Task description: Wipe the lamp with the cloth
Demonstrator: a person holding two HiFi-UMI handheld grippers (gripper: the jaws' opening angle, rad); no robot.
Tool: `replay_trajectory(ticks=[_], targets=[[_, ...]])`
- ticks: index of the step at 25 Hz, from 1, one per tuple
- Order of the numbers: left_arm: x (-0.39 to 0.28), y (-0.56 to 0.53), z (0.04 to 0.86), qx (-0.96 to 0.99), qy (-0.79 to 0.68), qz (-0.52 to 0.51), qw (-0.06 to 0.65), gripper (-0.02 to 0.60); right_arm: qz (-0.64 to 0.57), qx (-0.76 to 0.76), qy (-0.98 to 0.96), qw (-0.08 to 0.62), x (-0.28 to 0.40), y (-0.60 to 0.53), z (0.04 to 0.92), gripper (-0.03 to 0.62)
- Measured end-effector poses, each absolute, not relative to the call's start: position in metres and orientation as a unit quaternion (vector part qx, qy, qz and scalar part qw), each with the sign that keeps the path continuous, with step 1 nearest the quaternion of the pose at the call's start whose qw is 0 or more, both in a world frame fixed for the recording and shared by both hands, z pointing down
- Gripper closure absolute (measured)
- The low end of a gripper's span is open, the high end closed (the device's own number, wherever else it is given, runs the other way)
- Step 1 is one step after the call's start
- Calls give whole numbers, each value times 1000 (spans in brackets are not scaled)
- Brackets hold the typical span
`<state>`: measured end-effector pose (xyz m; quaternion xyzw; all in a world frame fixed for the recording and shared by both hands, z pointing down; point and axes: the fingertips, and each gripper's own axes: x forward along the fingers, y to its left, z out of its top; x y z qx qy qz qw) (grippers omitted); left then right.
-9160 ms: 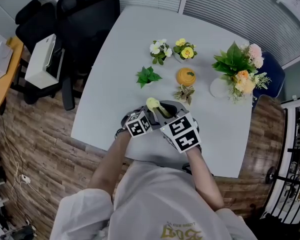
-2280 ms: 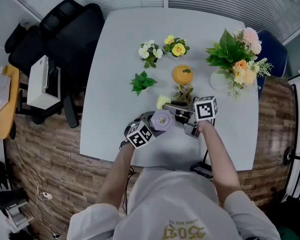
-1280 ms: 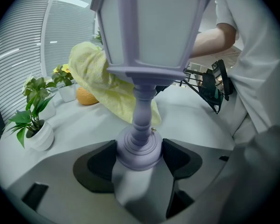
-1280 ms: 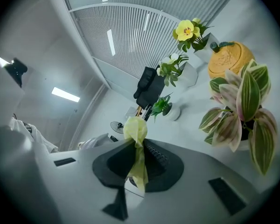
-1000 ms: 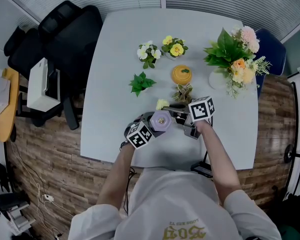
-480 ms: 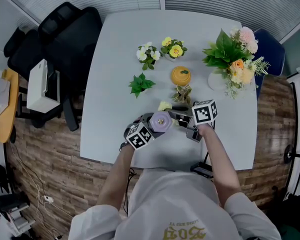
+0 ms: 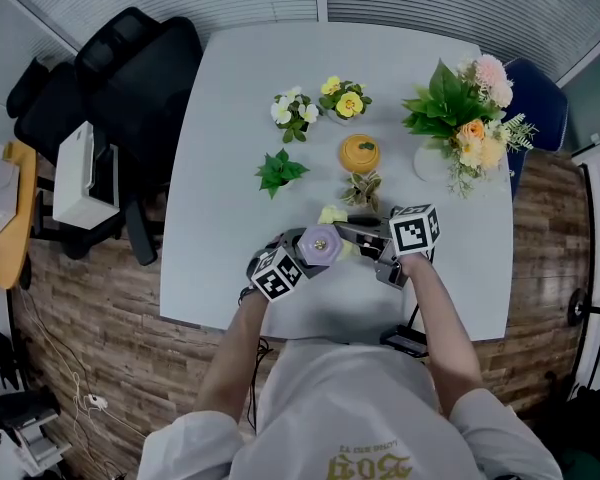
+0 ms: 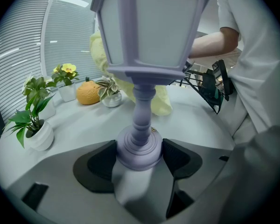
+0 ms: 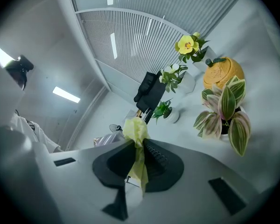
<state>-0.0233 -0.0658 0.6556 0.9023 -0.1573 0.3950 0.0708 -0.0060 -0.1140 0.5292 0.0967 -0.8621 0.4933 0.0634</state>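
The lamp (image 8: 144,31) is cut off at its top.

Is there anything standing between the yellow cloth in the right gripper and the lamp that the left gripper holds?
Nothing visible does. The cloth, pinched in the right gripper, hangs right behind the lamp, seemingly against its shade. The small striped plant stands off to the side, not between them.

Lilac lantern lamp (image 8: 140,78) held upright, pale yellow cloth (image 8: 159,97) bunched just behind it.
The lamp's round base is clamped by the left gripper (image 8: 139,155); the crumpled cloth is pinched by the right gripper (image 9: 137,160) and hangs beside the shade.
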Motion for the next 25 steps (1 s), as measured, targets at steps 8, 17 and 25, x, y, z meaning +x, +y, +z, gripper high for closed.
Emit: replay_trajectory(ticks=[8,17,25], targets=[[-24,-64,656,902,-157,395,71,273,496,96,-861,48,-1,-109,522,542],[-24,-65,656,902,-157,395,71,273,504,92,-858,20,6,-107,511,542],[-24,-64,656,902,-157,396,72,273,515,80,-853,-6,10,-105,503,542]])
